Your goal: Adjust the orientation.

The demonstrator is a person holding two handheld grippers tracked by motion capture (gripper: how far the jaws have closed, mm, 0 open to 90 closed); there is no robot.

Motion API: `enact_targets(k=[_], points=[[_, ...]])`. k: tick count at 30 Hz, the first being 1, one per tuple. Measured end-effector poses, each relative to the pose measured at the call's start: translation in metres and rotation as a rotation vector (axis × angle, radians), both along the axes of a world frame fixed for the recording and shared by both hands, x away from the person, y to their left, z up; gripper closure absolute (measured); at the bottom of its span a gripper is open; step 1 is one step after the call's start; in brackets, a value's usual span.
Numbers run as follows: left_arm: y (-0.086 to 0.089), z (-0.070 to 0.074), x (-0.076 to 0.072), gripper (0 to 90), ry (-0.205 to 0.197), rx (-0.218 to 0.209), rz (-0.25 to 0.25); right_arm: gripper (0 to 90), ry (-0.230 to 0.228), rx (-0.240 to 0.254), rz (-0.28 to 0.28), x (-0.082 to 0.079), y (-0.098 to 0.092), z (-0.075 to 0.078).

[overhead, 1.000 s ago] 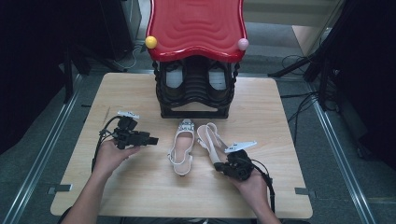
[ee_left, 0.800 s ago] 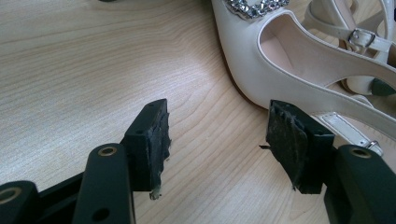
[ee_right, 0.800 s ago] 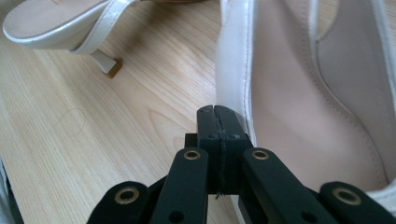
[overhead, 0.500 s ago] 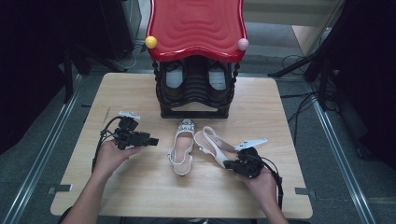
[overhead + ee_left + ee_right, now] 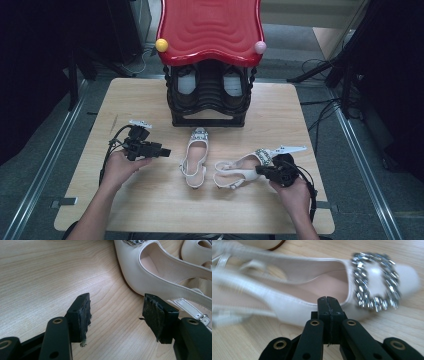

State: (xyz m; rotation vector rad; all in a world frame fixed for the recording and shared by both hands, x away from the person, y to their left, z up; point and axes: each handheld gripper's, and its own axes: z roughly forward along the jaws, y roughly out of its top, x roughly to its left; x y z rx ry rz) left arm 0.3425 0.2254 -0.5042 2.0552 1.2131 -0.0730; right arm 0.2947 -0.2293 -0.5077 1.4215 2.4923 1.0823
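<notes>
Two white slingback shoes with crystal buckles lie on the wooden table [image 5: 150,100]. The left shoe [image 5: 195,157] points toward the rack. The right shoe [image 5: 240,167] lies crosswise with its toe to the right. My right gripper [image 5: 259,170] is shut, its joined tips against the shoe's near side rim [image 5: 294,307], just left of the buckle [image 5: 374,281]; nothing shows between the jaws [image 5: 327,300]. My left gripper [image 5: 167,151] hovers left of the left shoe, open, with bare wood between its jaws [image 5: 116,315]. That shoe's side [image 5: 162,277] lies just beyond the right jaw.
A black shoe rack [image 5: 210,100] with a red wavy top [image 5: 210,30] stands at the table's back centre, a dark pair of shoes inside. Cables trail from both grippers. Bare wood lies at the front and at both sides.
The right hand has moved rightward, and the right shoe has swung with it from pointing at the rack to lying crosswise, toe to the right. The left hand and left shoe stayed put.
</notes>
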Motion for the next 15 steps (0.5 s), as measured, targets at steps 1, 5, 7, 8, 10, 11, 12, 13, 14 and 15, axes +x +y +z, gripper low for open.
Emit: enact_targets(k=[1,5,7,8,10,11,12,13,14,15], points=[[0.000,0.000,0.000,40.2,0.001,-0.001,-0.002,90.0,0.000,0.003,-0.008,0.000,-0.002,0.001],[0.000,0.000,0.000,40.2,0.002,-0.002,-0.001,90.0,-0.019,0.031,-0.035,-0.001,-0.009,0.006],[0.000,0.000,0.001,40.2,0.002,-0.004,0.000,90.0,-0.041,0.026,-0.061,-0.001,-0.014,0.009],[0.000,0.000,0.000,40.2,0.001,-0.006,0.002,90.0,-0.042,0.018,-0.069,-0.001,-0.015,0.009],[0.000,0.001,0.000,40.2,-0.002,-0.008,0.003,90.0,-0.032,-0.004,-0.087,0.002,-0.019,0.007],[0.000,0.001,0.000,40.2,-0.003,-0.009,0.003,90.0,-0.013,-0.005,-0.092,0.003,-0.021,0.004],[0.000,0.001,0.000,40.2,-0.003,-0.009,0.004,90.0,0.002,-0.004,-0.091,0.004,-0.022,0.001],[0.000,0.001,0.000,40.2,-0.004,-0.009,0.003,90.0,0.011,0.001,-0.089,0.005,-0.021,0.000],[0.000,0.001,0.000,40.2,-0.005,-0.009,0.002,90.0,0.021,0.002,-0.084,0.005,-0.020,-0.002],[0.000,0.001,0.000,40.2,-0.004,-0.008,0.002,90.0,0.017,-0.002,-0.083,0.006,-0.018,-0.002]])
